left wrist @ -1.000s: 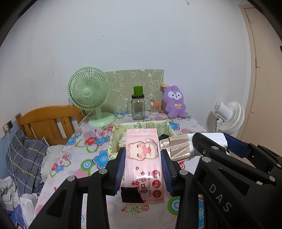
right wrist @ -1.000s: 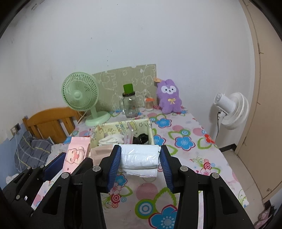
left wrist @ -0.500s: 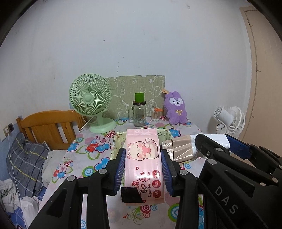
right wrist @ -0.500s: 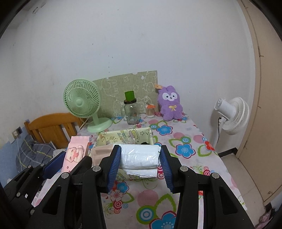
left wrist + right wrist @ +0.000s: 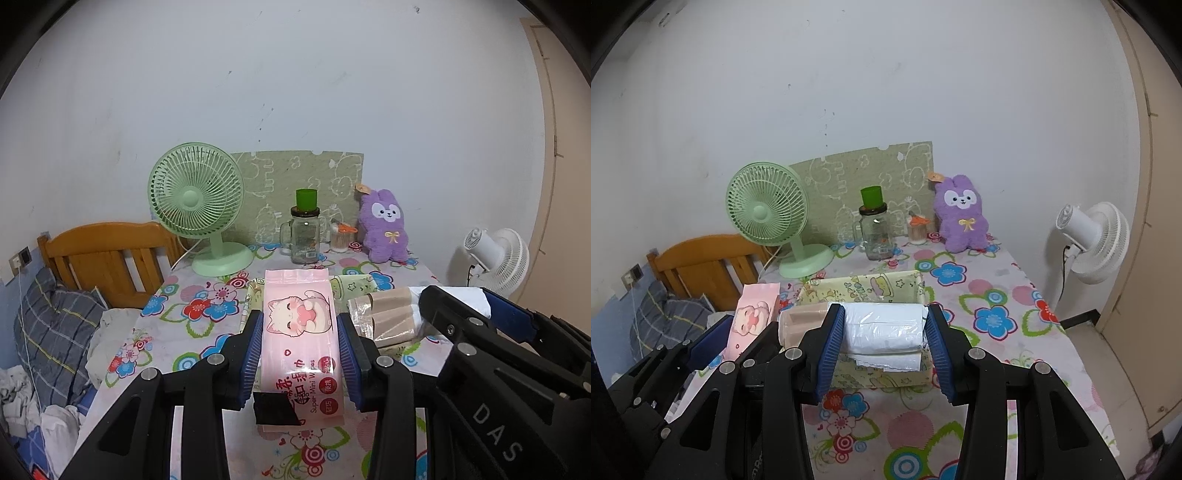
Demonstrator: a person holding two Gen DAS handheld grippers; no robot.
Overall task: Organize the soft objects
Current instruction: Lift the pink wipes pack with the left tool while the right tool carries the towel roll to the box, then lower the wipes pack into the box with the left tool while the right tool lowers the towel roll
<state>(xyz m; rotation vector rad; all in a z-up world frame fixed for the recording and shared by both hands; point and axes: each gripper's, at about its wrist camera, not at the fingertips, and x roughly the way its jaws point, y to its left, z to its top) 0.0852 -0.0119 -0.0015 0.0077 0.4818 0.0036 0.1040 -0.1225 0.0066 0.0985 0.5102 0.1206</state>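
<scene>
Both grippers — left clamped on wipes, right on tissues — have backed off from the basket at 12 o'clock, nothing stowed yet.

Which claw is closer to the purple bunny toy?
The right claw, though not by much. It holds the white tissue pack on the side where the purple bunny toy sits. The left claw, holding the pink wipes pack, is further toward the green fan.
</scene>
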